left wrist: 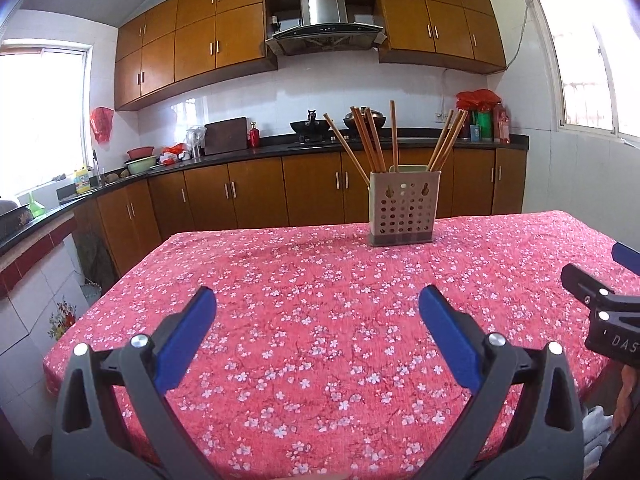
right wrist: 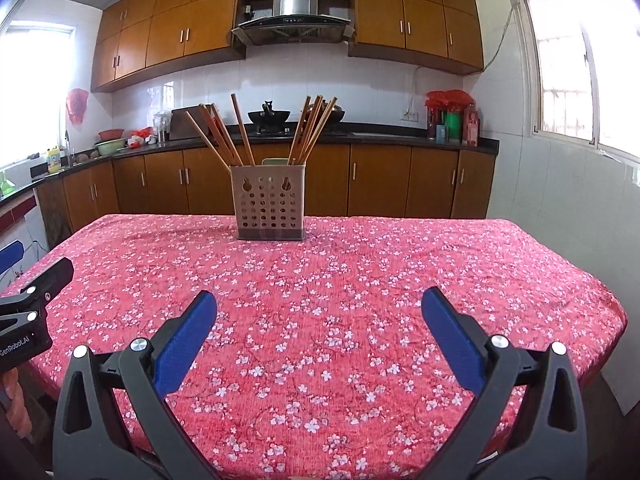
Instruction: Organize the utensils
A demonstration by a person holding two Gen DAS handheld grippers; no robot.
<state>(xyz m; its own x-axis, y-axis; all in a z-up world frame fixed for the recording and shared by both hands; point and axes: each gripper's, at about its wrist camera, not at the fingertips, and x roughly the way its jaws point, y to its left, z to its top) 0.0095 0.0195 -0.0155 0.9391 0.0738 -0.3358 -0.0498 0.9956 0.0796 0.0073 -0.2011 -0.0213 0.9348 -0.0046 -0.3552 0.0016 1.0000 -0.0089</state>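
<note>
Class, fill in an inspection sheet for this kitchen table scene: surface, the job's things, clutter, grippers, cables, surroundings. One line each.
Surface: table under a red floral tablecloth, lying flat.
Job's things: perforated utensil holder upright at the far side; wooden chopsticks stand in it, fanned into a left and a right group.
Clutter: nothing seen on the cloth besides the holder.
Grippers: left gripper and right gripper both open and holding nothing, above the near edge.
Cables: one wire on the wall near the right window.
Surroundings: wooden cabinets, range hood, wok on the counter.
</note>
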